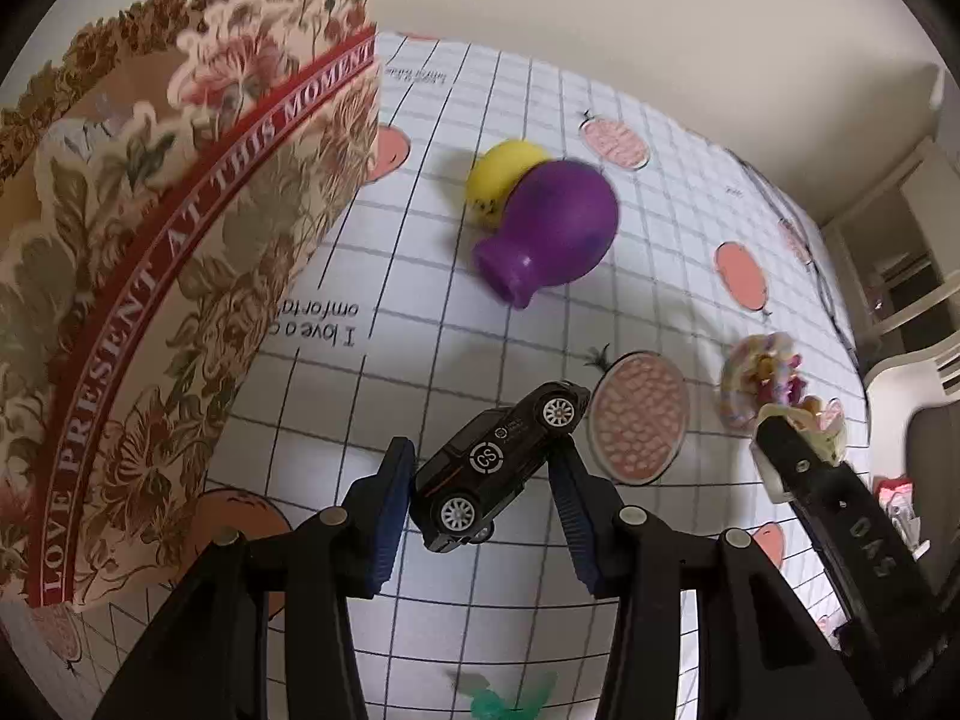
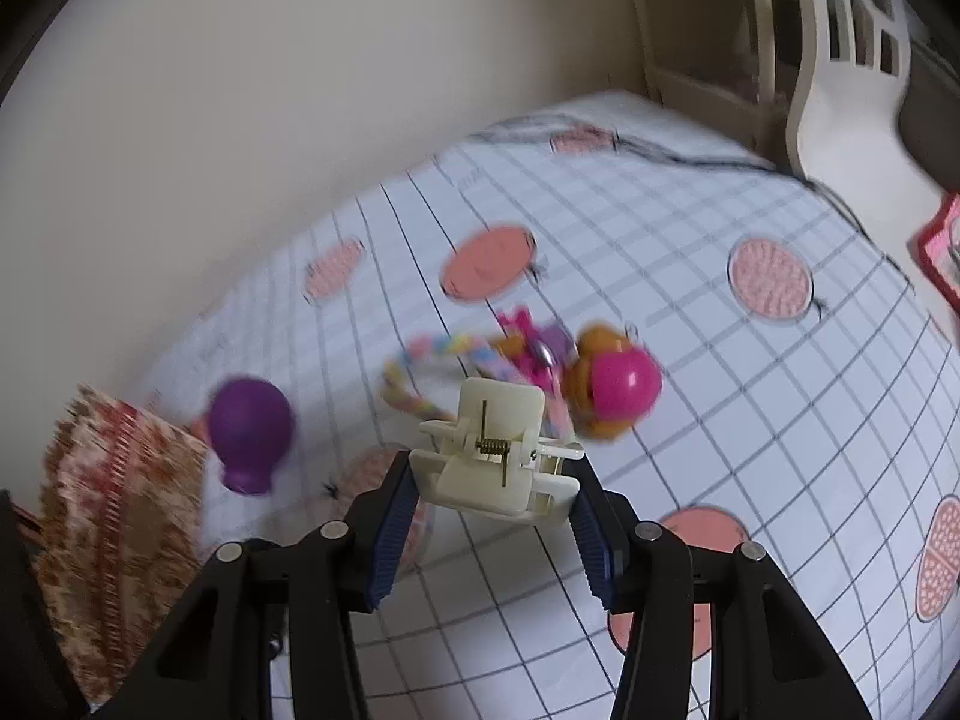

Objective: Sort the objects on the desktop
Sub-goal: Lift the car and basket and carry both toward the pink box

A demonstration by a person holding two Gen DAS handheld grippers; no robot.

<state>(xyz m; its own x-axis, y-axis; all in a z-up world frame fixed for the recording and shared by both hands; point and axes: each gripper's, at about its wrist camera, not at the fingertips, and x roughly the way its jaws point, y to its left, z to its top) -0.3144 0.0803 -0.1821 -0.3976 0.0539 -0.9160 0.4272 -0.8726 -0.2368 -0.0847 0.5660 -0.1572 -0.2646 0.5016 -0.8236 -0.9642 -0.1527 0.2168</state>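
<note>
My left gripper (image 1: 483, 480) is shut on a black toy car (image 1: 498, 465), held tilted above the checked tablecloth. A floral box (image 1: 150, 276) stands close on the left. A purple bulb toy (image 1: 552, 228) and a yellow ball (image 1: 504, 177) lie beyond. My right gripper (image 2: 492, 492) is shut on a cream hair claw clip (image 2: 498, 462) above the cloth. In the right wrist view a pink and orange toy (image 2: 612, 390) and a pastel braided ring (image 2: 420, 372) lie just past the clip; the purple bulb toy (image 2: 249, 426) and the floral box (image 2: 114, 546) are at left.
The other gripper's black arm (image 1: 840, 516) reaches in at the right of the left wrist view, near the pastel ring (image 1: 762, 378). A green scrap (image 1: 504, 699) lies near the front edge. A white chair (image 2: 852, 42) and a pink-edged item (image 2: 942, 252) stand off the right side.
</note>
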